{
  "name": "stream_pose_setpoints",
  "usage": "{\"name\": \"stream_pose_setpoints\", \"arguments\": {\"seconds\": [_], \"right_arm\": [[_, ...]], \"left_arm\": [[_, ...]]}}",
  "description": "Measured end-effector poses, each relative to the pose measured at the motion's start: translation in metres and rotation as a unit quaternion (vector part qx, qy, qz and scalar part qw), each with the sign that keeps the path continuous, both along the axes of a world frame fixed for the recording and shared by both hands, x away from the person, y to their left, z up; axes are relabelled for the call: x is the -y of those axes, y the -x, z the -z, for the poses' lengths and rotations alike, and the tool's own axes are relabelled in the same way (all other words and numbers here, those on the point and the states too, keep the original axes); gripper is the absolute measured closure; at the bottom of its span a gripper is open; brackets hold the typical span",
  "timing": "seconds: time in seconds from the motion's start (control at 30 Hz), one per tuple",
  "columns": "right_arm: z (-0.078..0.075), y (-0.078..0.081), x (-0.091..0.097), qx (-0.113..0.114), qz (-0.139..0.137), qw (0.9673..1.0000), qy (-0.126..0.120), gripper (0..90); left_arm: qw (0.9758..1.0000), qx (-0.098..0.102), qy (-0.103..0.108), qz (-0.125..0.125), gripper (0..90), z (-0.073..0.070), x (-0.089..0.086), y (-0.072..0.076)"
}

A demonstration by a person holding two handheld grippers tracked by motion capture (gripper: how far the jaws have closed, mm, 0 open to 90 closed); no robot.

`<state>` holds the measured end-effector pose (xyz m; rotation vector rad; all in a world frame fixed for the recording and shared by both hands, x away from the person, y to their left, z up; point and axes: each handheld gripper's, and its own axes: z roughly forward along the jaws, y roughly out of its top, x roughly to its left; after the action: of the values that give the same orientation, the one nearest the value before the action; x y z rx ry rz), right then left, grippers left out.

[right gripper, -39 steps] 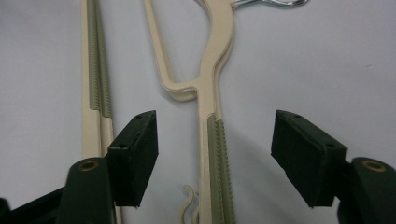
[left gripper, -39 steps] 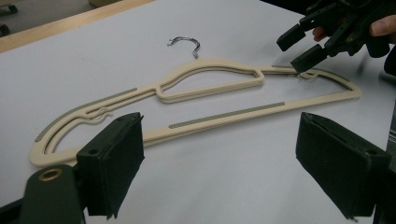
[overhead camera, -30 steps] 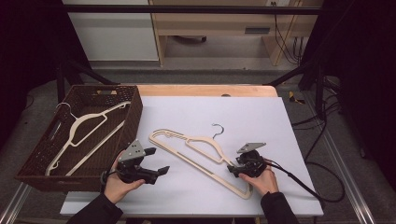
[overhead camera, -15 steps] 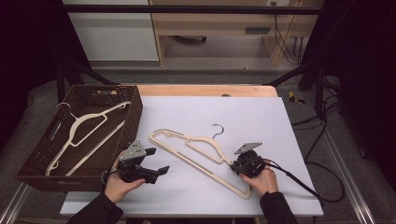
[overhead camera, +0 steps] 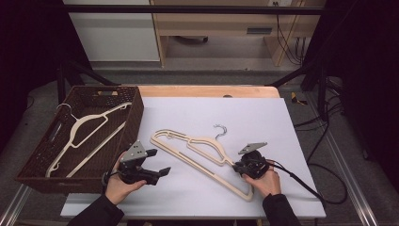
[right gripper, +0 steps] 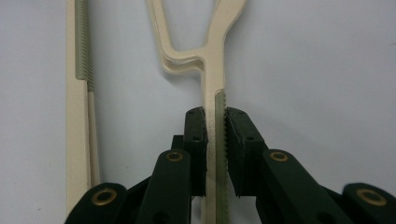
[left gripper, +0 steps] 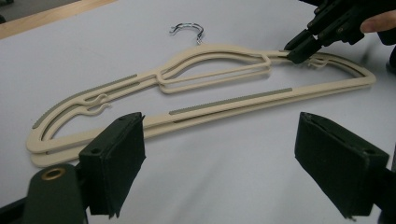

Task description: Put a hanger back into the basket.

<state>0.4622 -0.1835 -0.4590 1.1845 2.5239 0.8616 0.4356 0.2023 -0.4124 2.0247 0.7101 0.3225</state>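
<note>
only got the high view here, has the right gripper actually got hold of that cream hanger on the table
observer: yes. In the right gripper view the right gripper has just been closing its fingers, which pinch the hanger arm at its grey ribbed strip.
operator: and the left one, touching anything
observer: no. In the left gripper view the left gripper holds its fingers wide apart, short of the hanger's bottom bar.
operator: is it just one hanger
observer: up close its edges look doubled, so possibly two stacked; one hook shows.
</note>
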Motion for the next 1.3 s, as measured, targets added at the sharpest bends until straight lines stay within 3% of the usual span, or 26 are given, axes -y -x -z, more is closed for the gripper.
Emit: {"name": "stream_pose_setpoints", "arguments": {"seconds": [0.13, 0.4, 0.57, 0.73, 0.97, 1.17, 1.3], "right_arm": [[-0.0018, 0.0008, 0.0005, 0.001, 0.004, 0.9998, -0.020, 79.3], [0.0005, -0.0004, 0.0000, -0.003, 0.000, 0.9999, -0.014, 79.2], [0.0005, 0.0003, -0.0017, -0.014, 0.013, 0.9998, -0.007, 79.2], [-0.0003, -0.0002, 0.0008, 0.003, 0.006, 0.9999, -0.012, 79.2], [0.0005, -0.0006, 0.0006, 0.001, 0.000, 0.9999, -0.015, 79.2], [0.0008, -0.0001, -0.0020, -0.011, 0.013, 0.9998, -0.013, 79.1], [-0.0022, -0.0003, 0.0020, 0.002, 0.001, 0.9998, -0.021, 79.1]], "left_arm": [[1.0000, -0.001, -0.004, 0.002, 16.0, 0.0004, 0.0007, 0.0000], [1.0000, -0.002, -0.007, 0.003, 16.0, 0.0012, 0.0019, 0.0003], [0.9999, -0.003, -0.009, 0.004, 16.0, 0.0014, 0.0026, 0.0005], [0.9999, -0.003, -0.011, 0.006, 16.0, 0.0018, 0.0033, 0.0007], [0.9999, -0.006, -0.015, 0.007, 15.9, 0.0034, 0.0047, 0.0005], [0.9998, -0.007, -0.018, 0.010, 15.8, 0.0043, 0.0059, 0.0007], [0.9997, -0.008, -0.018, 0.010, 15.8, 0.0047, 0.0060, 0.0006]]}}
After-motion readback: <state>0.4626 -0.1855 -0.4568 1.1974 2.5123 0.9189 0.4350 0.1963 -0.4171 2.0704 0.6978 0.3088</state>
